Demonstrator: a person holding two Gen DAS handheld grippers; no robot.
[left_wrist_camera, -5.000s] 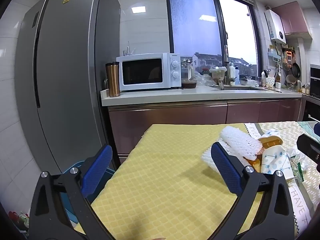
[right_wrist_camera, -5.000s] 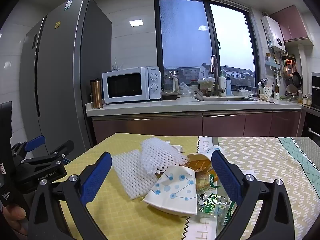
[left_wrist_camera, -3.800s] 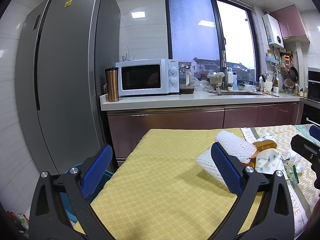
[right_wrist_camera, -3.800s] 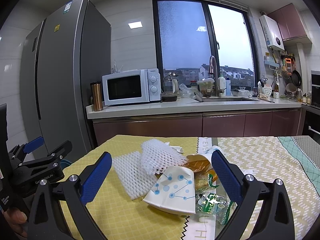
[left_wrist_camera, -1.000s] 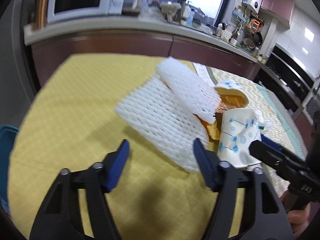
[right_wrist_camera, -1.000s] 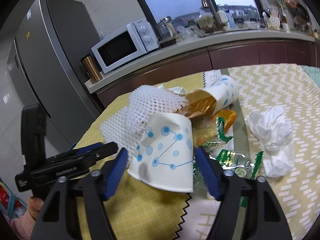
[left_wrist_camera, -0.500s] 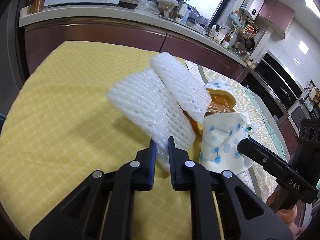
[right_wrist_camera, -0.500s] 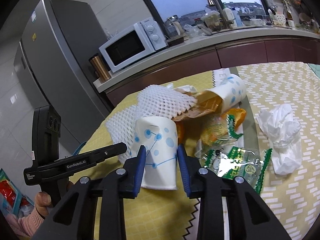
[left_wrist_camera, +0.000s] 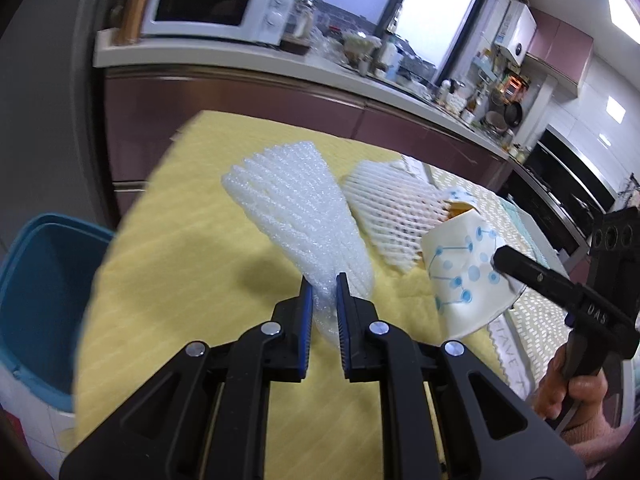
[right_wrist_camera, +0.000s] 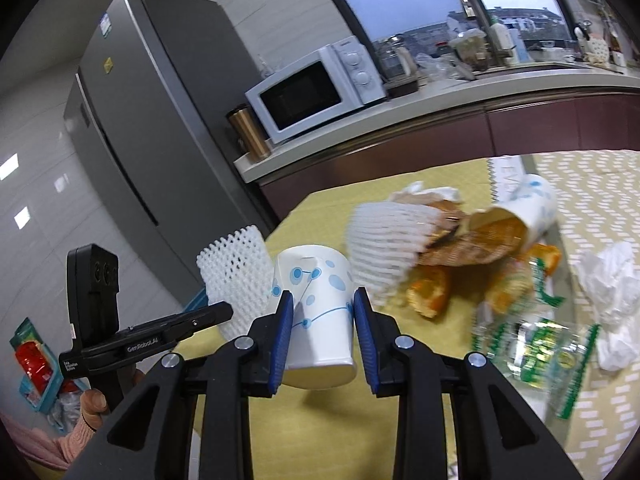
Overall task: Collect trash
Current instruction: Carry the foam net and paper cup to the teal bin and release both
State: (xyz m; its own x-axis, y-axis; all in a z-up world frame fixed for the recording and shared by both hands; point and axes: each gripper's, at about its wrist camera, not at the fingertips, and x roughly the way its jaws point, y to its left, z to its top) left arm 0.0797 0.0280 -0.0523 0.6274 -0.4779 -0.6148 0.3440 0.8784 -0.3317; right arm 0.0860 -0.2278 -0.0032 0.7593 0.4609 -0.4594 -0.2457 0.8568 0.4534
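My left claw (left_wrist_camera: 322,286) pinches a knobbly white foam net (left_wrist_camera: 298,216) above the yellow cloth (left_wrist_camera: 192,264); my right claw (right_wrist_camera: 322,306) clamps a squashed blue-dotted paper cup (right_wrist_camera: 320,300). Wrappers (right_wrist_camera: 540,340) and peels (right_wrist_camera: 430,294) crowd beside; a blue bin (left_wrist_camera: 40,292) stands left.

White foam net (left_wrist_camera: 304,220) seen soft, meshed; paper cup (right_wrist_camera: 320,312) smooth, matt; table (left_wrist_camera: 180,280) covered by woven yellow cloth.

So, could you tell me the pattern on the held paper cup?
White paper cup with blue dots joined by lines; right wrist view.
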